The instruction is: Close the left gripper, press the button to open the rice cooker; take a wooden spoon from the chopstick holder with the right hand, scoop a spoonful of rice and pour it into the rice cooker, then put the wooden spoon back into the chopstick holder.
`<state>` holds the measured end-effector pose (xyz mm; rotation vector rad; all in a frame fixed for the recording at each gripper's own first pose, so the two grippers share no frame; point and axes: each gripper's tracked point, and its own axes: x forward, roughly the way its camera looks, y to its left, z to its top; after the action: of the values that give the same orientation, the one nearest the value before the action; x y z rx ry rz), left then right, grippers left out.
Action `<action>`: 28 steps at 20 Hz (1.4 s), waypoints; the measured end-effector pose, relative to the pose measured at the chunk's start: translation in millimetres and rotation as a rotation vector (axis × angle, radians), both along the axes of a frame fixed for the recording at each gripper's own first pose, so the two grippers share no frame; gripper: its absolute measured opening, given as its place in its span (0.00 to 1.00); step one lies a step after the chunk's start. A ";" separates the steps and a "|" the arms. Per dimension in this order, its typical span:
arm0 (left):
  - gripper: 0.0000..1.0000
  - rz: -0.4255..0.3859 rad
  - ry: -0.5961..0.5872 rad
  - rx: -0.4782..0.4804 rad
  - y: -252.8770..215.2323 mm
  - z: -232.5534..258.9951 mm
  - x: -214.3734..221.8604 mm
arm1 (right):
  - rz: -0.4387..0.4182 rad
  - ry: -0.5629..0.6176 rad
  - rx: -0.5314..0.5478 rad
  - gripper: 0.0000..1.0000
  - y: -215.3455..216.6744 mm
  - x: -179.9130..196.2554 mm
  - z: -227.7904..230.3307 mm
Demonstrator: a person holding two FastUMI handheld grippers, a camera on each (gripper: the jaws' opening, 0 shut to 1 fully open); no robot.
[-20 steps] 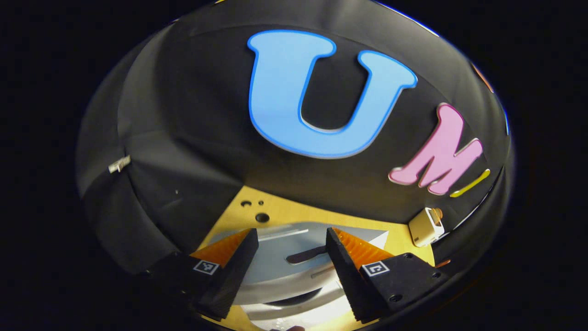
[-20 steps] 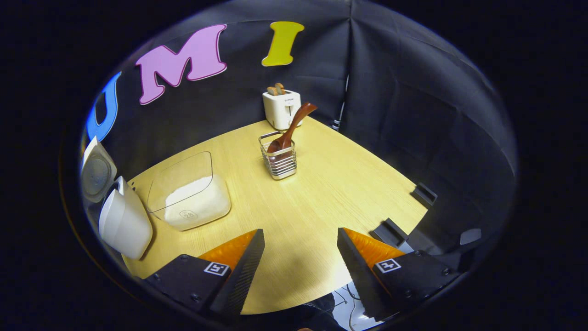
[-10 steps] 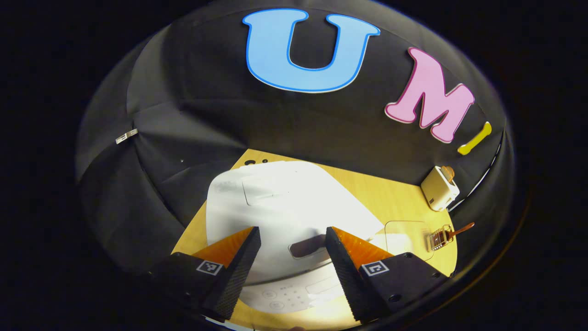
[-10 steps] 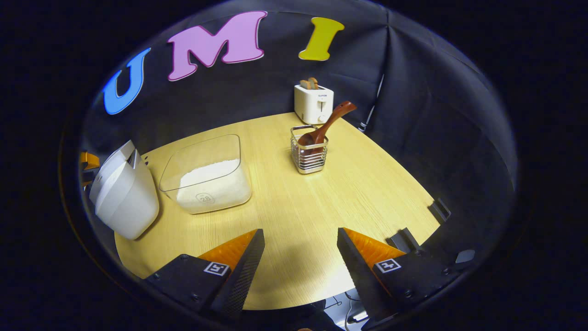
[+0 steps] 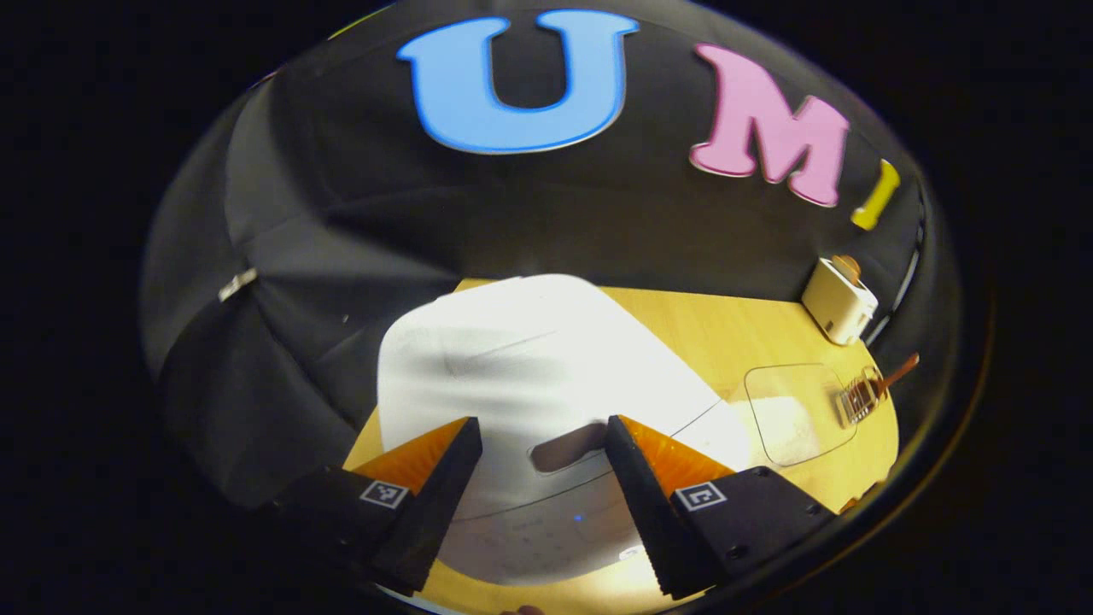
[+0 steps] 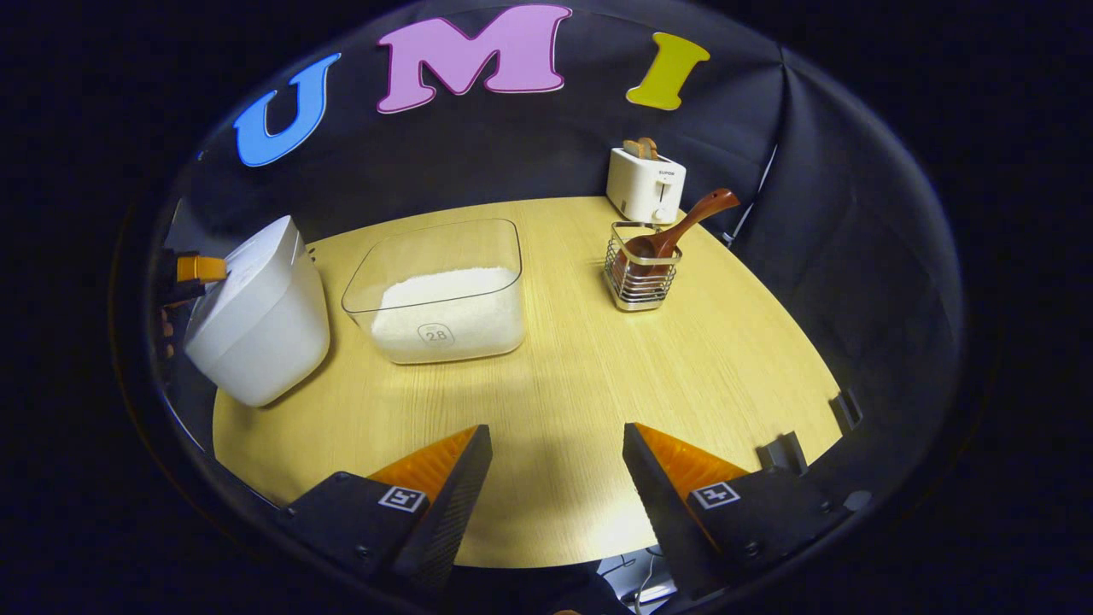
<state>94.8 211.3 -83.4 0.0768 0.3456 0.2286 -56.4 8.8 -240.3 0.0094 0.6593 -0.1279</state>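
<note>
The white rice cooker [image 5: 546, 367] stands with its lid down, its grey button [image 5: 570, 446] at the lid's front edge. My left gripper [image 5: 542, 427] hovers open just above and in front of that button, apart from it. In the right gripper view the cooker [image 6: 256, 325] sits at the table's left, with an orange finger of the left gripper [image 6: 195, 269] beside its top. The wooden spoon [image 6: 679, 231] leans in the wire chopstick holder [image 6: 640, 278] at the back right. A clear box of rice [image 6: 440, 295] stands between them. My right gripper [image 6: 555, 431] is open over the table's front edge.
A white toaster [image 6: 645, 184] with bread in it stands behind the holder against the black wall. The wooden table [image 6: 564, 401] has bare room in front of the rice box and the holder. Black brackets [image 6: 790, 448] sit on its right edge.
The cooker's lid, raised a second ago, now lies down. The left gripper has drawn back from the cooker. The right gripper's view has swung left, so everything sits farther right in it.
</note>
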 end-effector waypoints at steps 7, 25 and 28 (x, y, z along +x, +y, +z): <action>0.98 -0.047 -0.054 -0.011 4.3 7.6 2.1 | -0.029 -0.026 0.032 0.96 -5.6 12.9 8.1; 0.95 0.037 -0.492 -0.066 -81.6 112.2 -98.2 | 0.082 -0.342 0.097 0.97 -6.6 65.7 154.7; 0.96 0.038 -0.505 -0.107 -132.1 104.8 -123.9 | 0.132 -0.373 0.139 0.99 -11.5 62.7 175.3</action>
<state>-29.2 79.2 21.4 -0.0936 -0.1441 0.2582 6.2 -2.7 -65.0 0.1212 0.2933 0.0473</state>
